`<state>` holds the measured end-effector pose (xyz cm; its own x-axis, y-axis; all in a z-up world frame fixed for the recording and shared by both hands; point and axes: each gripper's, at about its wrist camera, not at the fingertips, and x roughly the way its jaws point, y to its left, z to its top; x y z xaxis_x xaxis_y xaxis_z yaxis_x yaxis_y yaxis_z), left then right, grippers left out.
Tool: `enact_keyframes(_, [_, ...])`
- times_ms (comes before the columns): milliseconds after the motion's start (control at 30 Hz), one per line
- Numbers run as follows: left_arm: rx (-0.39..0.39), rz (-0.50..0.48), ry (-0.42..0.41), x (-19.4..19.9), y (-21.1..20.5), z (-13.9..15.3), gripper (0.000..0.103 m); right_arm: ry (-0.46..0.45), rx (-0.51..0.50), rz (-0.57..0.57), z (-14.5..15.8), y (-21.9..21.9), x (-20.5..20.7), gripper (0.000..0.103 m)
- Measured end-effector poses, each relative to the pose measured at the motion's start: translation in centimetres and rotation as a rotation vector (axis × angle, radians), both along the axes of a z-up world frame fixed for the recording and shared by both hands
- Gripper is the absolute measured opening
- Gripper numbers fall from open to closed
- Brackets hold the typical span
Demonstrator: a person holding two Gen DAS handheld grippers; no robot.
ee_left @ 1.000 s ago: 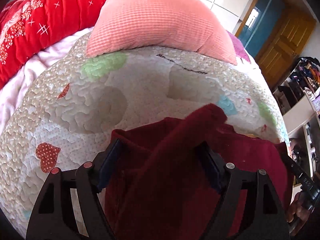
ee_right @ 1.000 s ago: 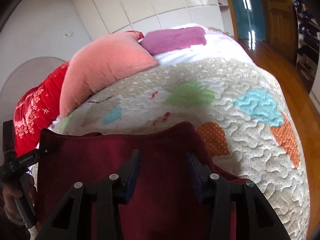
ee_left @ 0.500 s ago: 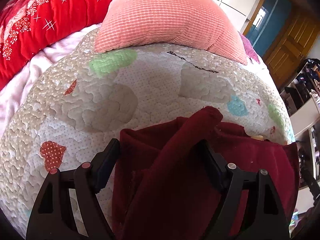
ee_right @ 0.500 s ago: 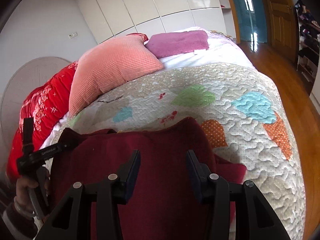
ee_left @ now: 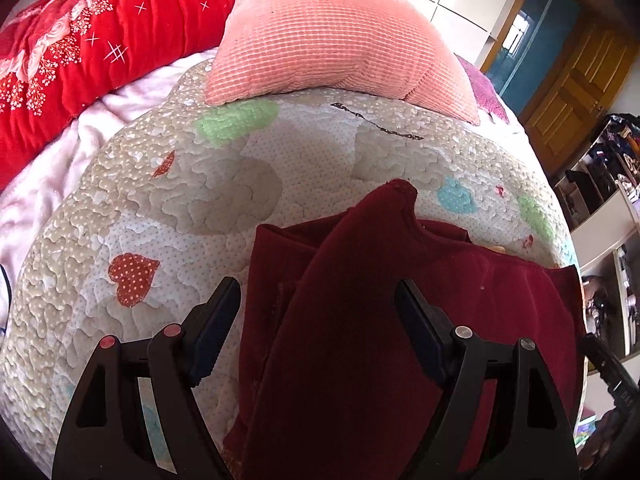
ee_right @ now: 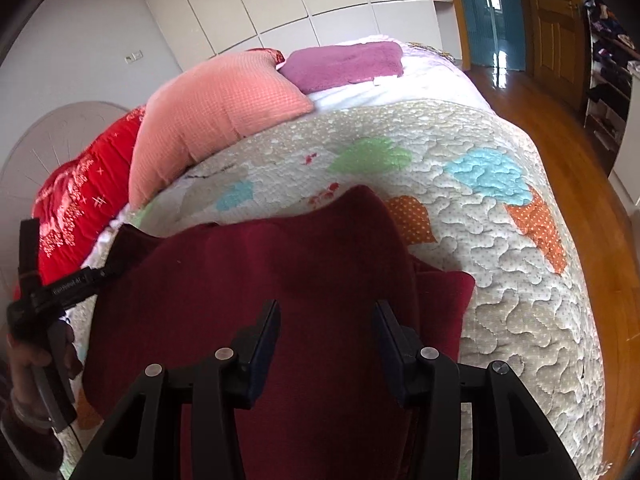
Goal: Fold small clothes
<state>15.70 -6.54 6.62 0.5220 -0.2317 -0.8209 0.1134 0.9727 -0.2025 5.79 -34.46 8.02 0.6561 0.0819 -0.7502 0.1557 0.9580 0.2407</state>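
Note:
A dark red garment (ee_left: 360, 320) lies on the quilted bedspread (ee_left: 180, 208), partly folded, with one flap laid over the rest. My left gripper (ee_left: 318, 316) is open, its fingers (ee_left: 216, 320) apart above the garment's left part. In the right wrist view the same garment (ee_right: 260, 280) fills the lower middle. My right gripper (ee_right: 326, 340) is open over it, holding nothing. The left gripper also shows in the right wrist view (ee_right: 52, 292) at the garment's left corner.
A pink pillow (ee_left: 332, 40) and a red blanket (ee_left: 80, 52) lie at the head of the bed. A purple towel (ee_right: 344, 64) lies beyond the pillow. The bed's right edge drops to a wooden floor (ee_right: 580, 160). Shelves (ee_left: 608, 200) stand at the right.
Both grippers have pulled back and up a little from the garment, so more of the bed shows. The garment stays lying on the quilt.

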Motion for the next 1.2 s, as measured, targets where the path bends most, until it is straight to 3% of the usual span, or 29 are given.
enact_keyframes(333, [-0.014,0.03,0.022,-6.7,4.9,-1.3,0.08,-0.085,0.055,0.206,1.5,7.9,2.5,0.046])
enact_keyframes(433, [-0.06,0.034,0.03,-8.6,6.0,-2.3,0.08,-0.082,0.07,0.278,0.8,11.9,4.8,0.045])
enact_keyframes(533, [-0.093,0.03,0.031,-9.7,6.7,-3.4,0.08,-0.056,0.036,0.339,-0.4,16.0,7.5,0.036])
enact_keyframes(667, [-0.119,-0.01,-0.003,-10.1,7.1,-3.6,0.08,-0.028,0.006,0.372,-2.2,20.2,11.3,0.036])
enact_keyframes(800, [-0.177,-0.022,0.003,-9.6,8.1,-4.0,0.08,0.036,-0.025,0.359,-4.7,22.2,14.5,0.036])
enact_keyframes(933, [-0.176,-0.042,-0.012,-9.5,8.0,-4.0,0.081,0.118,-0.046,0.349,-7.4,23.0,16.4,0.036])
enact_keyframes(1100, [-0.19,-0.049,-0.008,-9.6,8.3,-4.1,0.081,0.127,0.0,0.325,-5.7,22.3,15.4,0.036])
enact_keyframes(1200, [-0.191,-0.046,-0.01,-9.6,8.4,-4.2,0.081,0.115,0.056,0.335,-4.3,22.1,13.9,0.047])
